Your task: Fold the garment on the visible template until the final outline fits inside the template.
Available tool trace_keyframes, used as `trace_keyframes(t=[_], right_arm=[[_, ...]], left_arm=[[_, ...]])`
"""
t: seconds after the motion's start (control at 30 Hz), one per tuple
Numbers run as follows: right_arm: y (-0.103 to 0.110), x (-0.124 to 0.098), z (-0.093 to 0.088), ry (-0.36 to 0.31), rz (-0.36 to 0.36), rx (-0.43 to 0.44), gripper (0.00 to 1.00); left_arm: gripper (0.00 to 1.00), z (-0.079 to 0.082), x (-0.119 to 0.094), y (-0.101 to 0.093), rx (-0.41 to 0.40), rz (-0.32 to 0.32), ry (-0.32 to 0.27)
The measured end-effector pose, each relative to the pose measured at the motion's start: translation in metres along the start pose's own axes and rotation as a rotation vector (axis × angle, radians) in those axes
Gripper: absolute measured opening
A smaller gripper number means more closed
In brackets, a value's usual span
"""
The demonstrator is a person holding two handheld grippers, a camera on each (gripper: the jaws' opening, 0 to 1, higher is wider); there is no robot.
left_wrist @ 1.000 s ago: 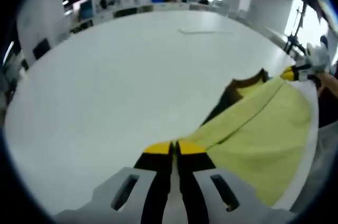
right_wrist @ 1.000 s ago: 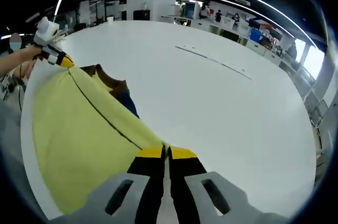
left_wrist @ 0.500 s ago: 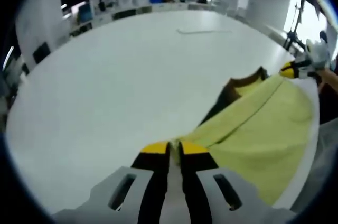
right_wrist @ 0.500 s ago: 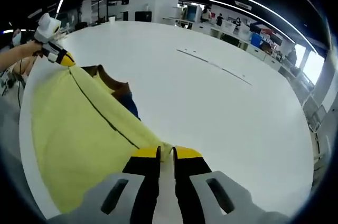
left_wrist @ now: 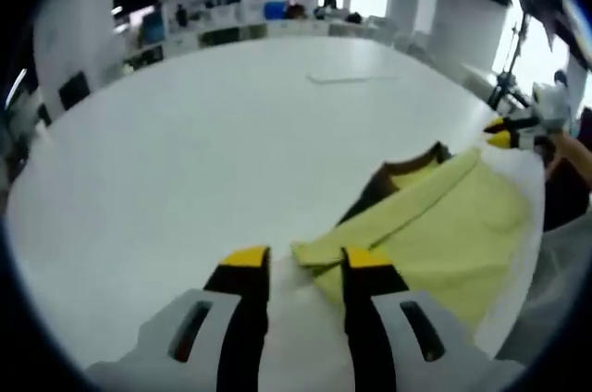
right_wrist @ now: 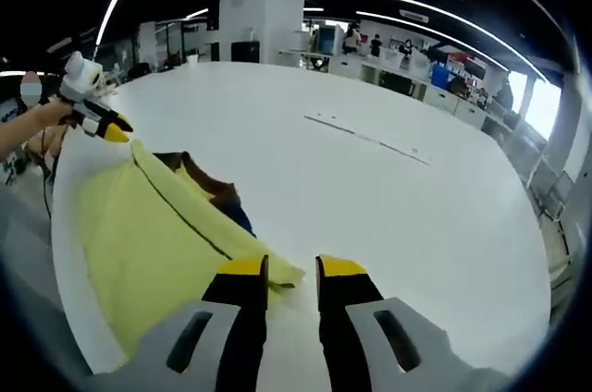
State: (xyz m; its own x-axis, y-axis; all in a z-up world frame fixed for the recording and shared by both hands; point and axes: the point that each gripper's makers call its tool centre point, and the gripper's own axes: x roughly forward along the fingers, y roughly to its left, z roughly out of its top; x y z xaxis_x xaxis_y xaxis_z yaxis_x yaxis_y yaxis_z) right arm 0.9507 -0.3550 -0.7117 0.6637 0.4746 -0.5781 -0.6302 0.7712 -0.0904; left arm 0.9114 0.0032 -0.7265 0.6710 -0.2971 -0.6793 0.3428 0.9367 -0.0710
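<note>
Garment [left_wrist: 435, 216] lies folded on the bench [left_wrist: 203, 142]; both hand-held grippers [left_wrist: 296, 263] [right_wrist: 279, 272] gape, released (next fold needs regrasping).

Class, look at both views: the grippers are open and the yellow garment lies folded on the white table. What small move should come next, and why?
Probably pull both grippers back a little and check the outline. The left gripper and right gripper are open, so the garment lies loose on the table, with a dark inner layer showing at its far edge. I cannot make out a template outline under it, so fit is unconfirmed.
</note>
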Motion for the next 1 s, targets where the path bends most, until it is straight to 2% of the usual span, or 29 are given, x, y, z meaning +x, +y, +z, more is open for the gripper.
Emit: trace_keyframes(t=[0.13, 0.2, 0.3, 0.43, 0.67, 0.93, 1.0], right_arm=[[0.004, -0.017, 0.009, -0.031, 0.006, 0.006, 0.23], [0.007, -0.026, 0.01, -0.04, 0.01, 0.01, 0.23], [0.015, -0.038, 0.006, -0.045, 0.023, 0.012, 0.23], [0.025, -0.051, 0.001, -0.041, 0.035, 0.007, 0.23], [0.043, -0.07, -0.017, -0.03, 0.058, 0.028, 0.21], [0.056, -0.078, -0.049, 0.019, 0.068, 0.075, 0.2], [0.062, -0.079, -0.061, 0.05, 0.081, 0.077, 0.19]], left_arm=[[0.31, 0.004, -0.018, -0.004, -0.018, -0.02, -0.031], [0.29, 0.003, -0.027, -0.007, -0.028, -0.027, -0.044], [0.24, 0.0, -0.04, -0.011, -0.022, -0.029, -0.06], [0.23, -0.008, -0.055, -0.019, -0.062, -0.062, -0.081], [0.18, -0.035, -0.07, -0.025, -0.073, -0.066, -0.071], [0.16, -0.072, -0.072, -0.034, -0.137, -0.097, -0.014], [0.16, -0.08, -0.072, -0.036, -0.147, -0.101, -0.006]])
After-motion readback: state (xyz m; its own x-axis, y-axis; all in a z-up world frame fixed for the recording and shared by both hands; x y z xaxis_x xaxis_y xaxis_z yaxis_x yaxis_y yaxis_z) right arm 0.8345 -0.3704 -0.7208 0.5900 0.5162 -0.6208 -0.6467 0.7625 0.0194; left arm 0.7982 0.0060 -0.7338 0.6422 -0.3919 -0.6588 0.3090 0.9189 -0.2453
